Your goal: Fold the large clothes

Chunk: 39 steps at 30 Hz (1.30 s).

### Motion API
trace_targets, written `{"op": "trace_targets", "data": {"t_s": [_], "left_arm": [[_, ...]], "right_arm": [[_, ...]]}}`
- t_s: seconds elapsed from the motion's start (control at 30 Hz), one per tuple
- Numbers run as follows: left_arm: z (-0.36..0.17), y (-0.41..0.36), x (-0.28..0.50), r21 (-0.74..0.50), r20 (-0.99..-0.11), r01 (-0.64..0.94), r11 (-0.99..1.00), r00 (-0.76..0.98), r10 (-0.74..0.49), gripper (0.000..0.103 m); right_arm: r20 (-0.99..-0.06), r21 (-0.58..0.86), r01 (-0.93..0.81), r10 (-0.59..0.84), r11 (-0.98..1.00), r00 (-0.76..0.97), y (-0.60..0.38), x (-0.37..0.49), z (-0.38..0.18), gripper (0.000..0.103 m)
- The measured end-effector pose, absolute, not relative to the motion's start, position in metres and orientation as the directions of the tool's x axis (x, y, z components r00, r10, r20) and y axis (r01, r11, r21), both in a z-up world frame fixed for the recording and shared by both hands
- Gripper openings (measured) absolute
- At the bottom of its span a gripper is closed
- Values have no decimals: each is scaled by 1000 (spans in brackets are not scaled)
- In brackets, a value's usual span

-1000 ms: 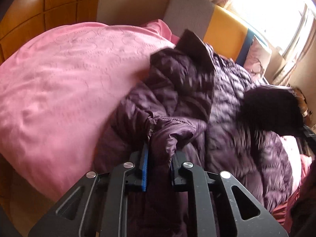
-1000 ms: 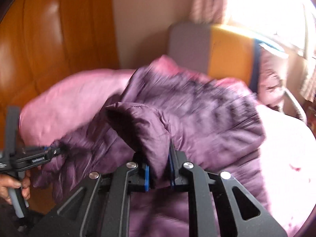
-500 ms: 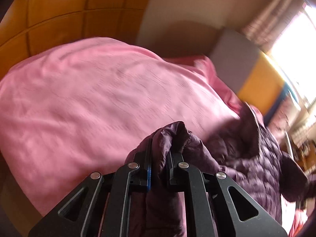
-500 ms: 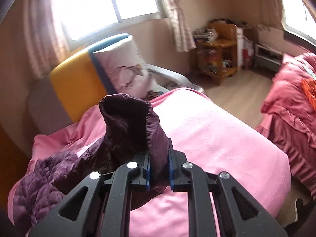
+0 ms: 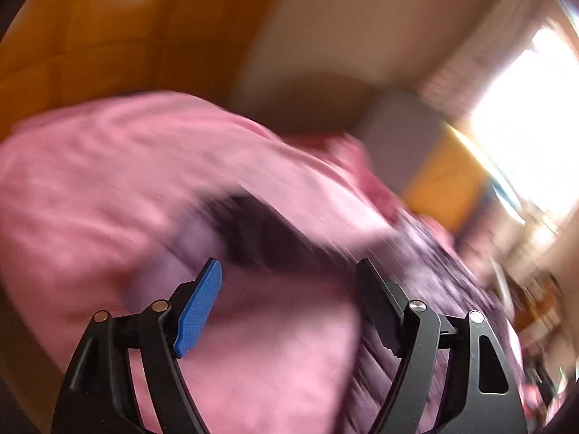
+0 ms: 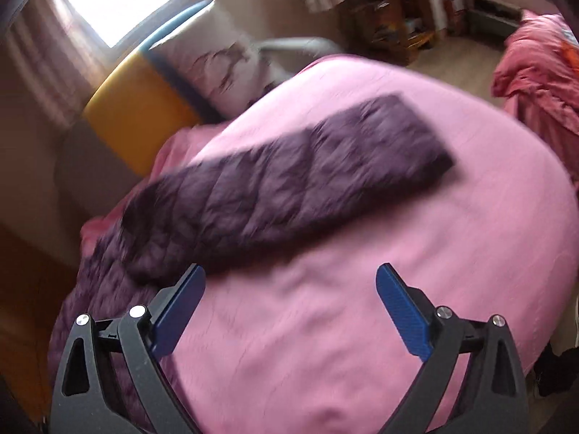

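A dark purple quilted jacket point(image 6: 275, 188) lies on the pink bed point(image 6: 362, 325). One sleeve stretches flat across the cover toward the far right. My right gripper point(image 6: 291, 278) hovers just in front of that sleeve, jaws opening wide, nothing between them. The left wrist view is heavily blurred. There the jacket point(image 5: 427, 278) shows as a dark smear over the pink bed point(image 5: 90, 181). My left gripper point(image 5: 289, 275) is also opening, its jaws spread apart with no cloth between them.
An orange and grey headboard point(image 6: 137, 112) with a patterned pillow point(image 6: 217, 68) stands behind the bed. A wooden wall panel point(image 5: 72, 36) rises at the left. A heap of red bedding point(image 6: 535, 72) and a cluttered wooden shelf point(image 6: 391, 11) lie across the floor.
Both grippers were shut on folds of the purple jacket and have let go, their jaws now wide. The sleeve that the right gripper carried lies flat on the bed.
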State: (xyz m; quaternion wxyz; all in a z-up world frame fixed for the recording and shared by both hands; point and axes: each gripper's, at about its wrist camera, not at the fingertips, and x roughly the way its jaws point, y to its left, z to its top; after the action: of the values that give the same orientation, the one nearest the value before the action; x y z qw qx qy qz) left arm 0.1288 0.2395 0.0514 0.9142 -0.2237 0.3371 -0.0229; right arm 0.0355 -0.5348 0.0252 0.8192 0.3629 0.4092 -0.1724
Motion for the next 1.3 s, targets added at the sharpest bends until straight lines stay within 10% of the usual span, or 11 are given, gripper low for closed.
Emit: {"op": "trace_targets", "data": {"t_s": [0.23, 0.37, 0.47, 0.63, 0.73, 0.87, 0.93, 1.0, 1.3], "left_arm": [[-28, 151, 91, -547, -689, 133, 827, 489, -534, 75], [-53, 127, 72, -547, -715, 157, 822, 424, -556, 64], [-53, 122, 73, -512, -738, 152, 846, 426, -523, 30], [-33, 121, 81, -444, -753, 205, 872, 443, -487, 13], [-42, 123, 76, -416, -787, 209, 885, 404, -466, 13], [-44, 137, 59, -466, -762, 182, 866, 414, -497, 22], [-34, 165, 55, -490, -734, 101, 866, 488, -473, 70], [-19, 204, 51, -494, -692, -7, 869, 608, -389, 76], [-4, 339, 67, -358, -710, -348, 867, 704, -11, 89]], "right_arm": [[-770, 567, 207, 424, 797, 477, -380, 32, -10, 92], [-830, 467, 125, 385, 875, 404, -331, 27, -25, 46], [-832, 443, 104, 366, 890, 416, -326, 26, -16, 11], [-784, 423, 15, 358, 906, 508, -326, -14, 36, 5], [-838, 325, -1, 288, 946, 463, -313, -34, 25, 6], [-912, 199, 89, 152, 976, 381, -314, -36, 1, 32], [-887, 184, 126, 109, 975, 448, -315, -29, 15, 53], [-841, 170, 122, 79, 978, 535, -308, -19, 37, 78], [-761, 301, -98, 301, 949, 575, -188, 71, 36, 87]]}}
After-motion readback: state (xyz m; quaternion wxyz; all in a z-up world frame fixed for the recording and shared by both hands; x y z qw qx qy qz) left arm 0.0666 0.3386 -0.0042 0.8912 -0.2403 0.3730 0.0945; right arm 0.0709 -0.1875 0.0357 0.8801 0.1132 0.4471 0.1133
